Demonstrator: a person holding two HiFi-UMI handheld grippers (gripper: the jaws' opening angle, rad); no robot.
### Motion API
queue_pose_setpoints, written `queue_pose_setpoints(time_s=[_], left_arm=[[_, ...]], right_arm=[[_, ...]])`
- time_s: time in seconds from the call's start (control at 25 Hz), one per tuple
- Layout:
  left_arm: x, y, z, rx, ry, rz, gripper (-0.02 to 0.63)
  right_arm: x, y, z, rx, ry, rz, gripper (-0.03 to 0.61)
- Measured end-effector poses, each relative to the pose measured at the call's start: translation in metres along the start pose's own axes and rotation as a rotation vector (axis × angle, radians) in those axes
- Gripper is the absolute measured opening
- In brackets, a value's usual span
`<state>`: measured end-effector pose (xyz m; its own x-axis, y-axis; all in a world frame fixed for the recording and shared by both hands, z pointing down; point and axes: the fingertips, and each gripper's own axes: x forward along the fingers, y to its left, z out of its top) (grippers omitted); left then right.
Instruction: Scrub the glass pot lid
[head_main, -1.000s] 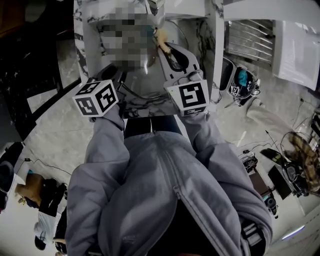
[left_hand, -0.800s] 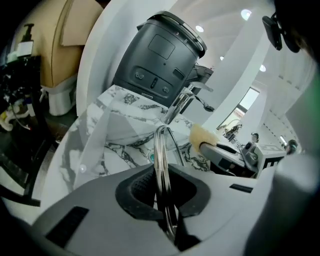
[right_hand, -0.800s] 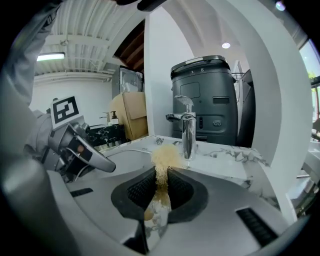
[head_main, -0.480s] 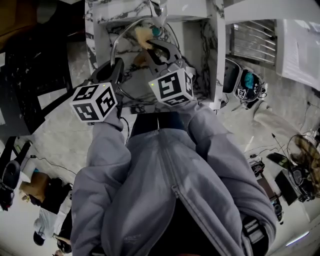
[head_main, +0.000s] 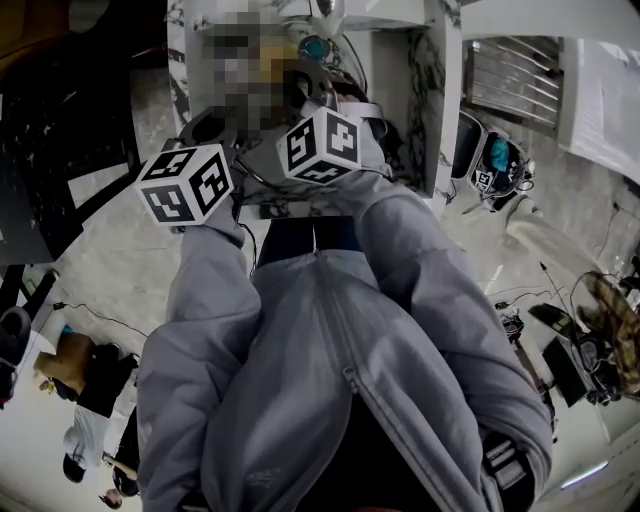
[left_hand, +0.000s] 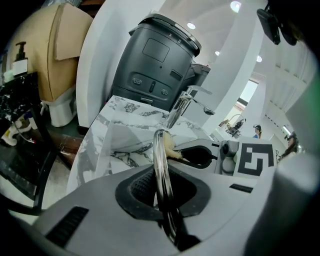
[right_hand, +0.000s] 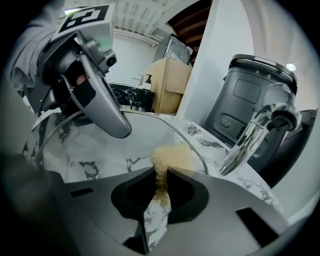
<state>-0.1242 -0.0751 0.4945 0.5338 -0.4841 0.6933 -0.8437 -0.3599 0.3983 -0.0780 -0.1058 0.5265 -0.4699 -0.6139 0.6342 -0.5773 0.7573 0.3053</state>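
One glass pot lid (left_hand: 159, 150) is being held on edge over a marble-patterned sink (left_hand: 125, 145), well clear of its walls. The lid's rim is being gripped by the left hand-held gripper (left_hand: 163, 195), whose jaws are being pressed shut on the glass. One tan fibrous scrubbing pad (right_hand: 172, 156) is being pinched in the closed jaws of the right hand-held gripper (right_hand: 159, 192) and is being pressed against the lid's face, close to its far edge. One chrome tap (right_hand: 250, 140) is being seen just beyond that edge, apart from it. One dark grey appliance (left_hand: 150, 65) is being carried by the marble table (left_hand: 132, 109) behind the sink. Two hand-held grippers are being counted, close together, both reaching out from grey sleeves (head_main: 300, 330).
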Motion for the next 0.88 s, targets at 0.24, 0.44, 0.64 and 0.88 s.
queue_pose_setpoints(time_s=[0.24, 0.44, 0.64, 0.88], left_arm=[[0.007, 0.01, -0.006, -0.044, 0.004, 0.008, 0.038], [0.01, 0.019, -0.009, -0.066, 0.005, 0.021, 0.038], [0.015, 0.022, -0.009, -0.074, 0.002, 0.033, 0.039], [0.023, 0.022, -0.011, -0.082, 0.0, 0.031, 0.041]], right_arm=[[0.0, 0.042, -0.014, -0.066, 0.06, 0.162, 0.054], [-0.018, 0.09, -0.02, -0.069, 0.088, 0.353, 0.054], [-0.038, 0.125, -0.027, -0.026, 0.118, 0.541, 0.054], [-0.064, 0.16, -0.038, -0.001, 0.168, 0.777, 0.054]])
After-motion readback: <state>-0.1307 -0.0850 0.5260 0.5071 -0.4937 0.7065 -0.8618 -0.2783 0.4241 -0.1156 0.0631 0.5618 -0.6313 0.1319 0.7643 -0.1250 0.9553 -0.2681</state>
